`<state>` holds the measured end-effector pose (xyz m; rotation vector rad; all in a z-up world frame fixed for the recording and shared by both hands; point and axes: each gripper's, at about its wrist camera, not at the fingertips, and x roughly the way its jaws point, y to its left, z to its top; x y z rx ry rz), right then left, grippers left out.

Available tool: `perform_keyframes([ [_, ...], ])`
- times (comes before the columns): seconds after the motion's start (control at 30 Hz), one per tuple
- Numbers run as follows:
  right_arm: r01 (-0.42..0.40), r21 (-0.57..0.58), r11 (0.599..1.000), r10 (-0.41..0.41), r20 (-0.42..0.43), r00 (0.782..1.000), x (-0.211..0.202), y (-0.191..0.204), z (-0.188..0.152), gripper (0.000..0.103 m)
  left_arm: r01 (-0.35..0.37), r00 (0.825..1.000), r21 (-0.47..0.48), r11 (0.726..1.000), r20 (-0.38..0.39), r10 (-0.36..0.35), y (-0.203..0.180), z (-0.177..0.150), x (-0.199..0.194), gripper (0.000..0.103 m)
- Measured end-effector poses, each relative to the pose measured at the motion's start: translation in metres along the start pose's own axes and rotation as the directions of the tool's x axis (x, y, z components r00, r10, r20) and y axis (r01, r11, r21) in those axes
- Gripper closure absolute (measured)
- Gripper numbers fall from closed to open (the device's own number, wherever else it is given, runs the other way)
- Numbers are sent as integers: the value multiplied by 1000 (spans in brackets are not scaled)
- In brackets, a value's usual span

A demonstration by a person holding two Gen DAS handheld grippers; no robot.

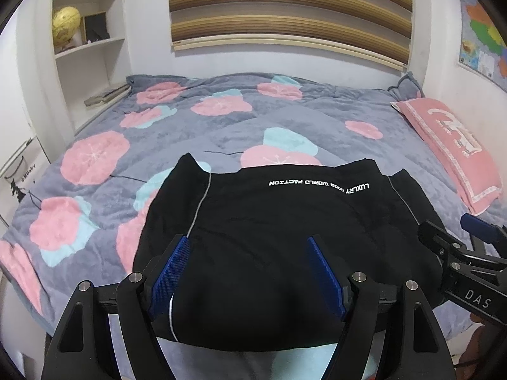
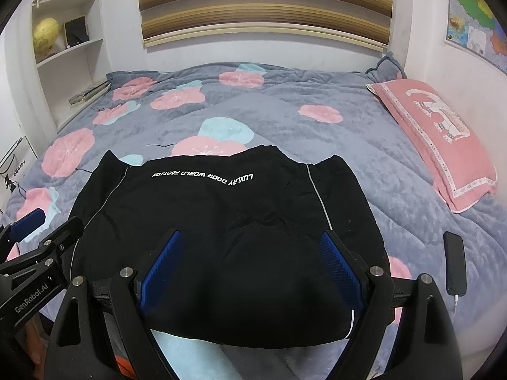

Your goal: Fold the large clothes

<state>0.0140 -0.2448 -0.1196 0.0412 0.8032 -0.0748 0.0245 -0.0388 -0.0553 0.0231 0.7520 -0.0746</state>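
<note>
One black garment [image 1: 269,237], two open grippers: left gripper [image 1: 248,243], right gripper [image 2: 252,240]; one pillow [image 2: 437,139]

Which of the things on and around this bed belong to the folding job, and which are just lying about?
For the job:
black garment
left gripper, open
right gripper, open

Lying about:
pink pillow
black phone on the floral bedspread
globe on the shelf
wall map

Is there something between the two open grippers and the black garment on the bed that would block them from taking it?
Nothing visible blocks them. The left gripper and right gripper are both open above the near part of the black garment. A dark phone lies on the blanket beside it, apart from it.
</note>
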Motion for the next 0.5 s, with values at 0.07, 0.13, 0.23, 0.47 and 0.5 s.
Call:
perform_keyframes([
  [0.07,1,-1,1000,-1,0,1000,0,1,-1,13,-3,1000,-1,1000,-1,3,0,0,1,26],
  [0.13,2,0,1000,-2,-1,1000,0,1,-1,13,-9,1000,3,1000,0,9,-1,0,1,26],
  [0.23,-2,3,1000,2,-5,1000,1,0,-1,13,3,1000,-6,1000,-2,-3,0,-1,1,26],
  [0.47,-4,2,1000,4,-9,1000,2,-3,-2,13,-21,1000,-23,1000,22,21,2,-2,0,26],
  [0.5,-4,3,1000,4,-10,1000,3,-3,-2,13,-17,1000,-24,1000,20,17,3,-2,0,26],
])
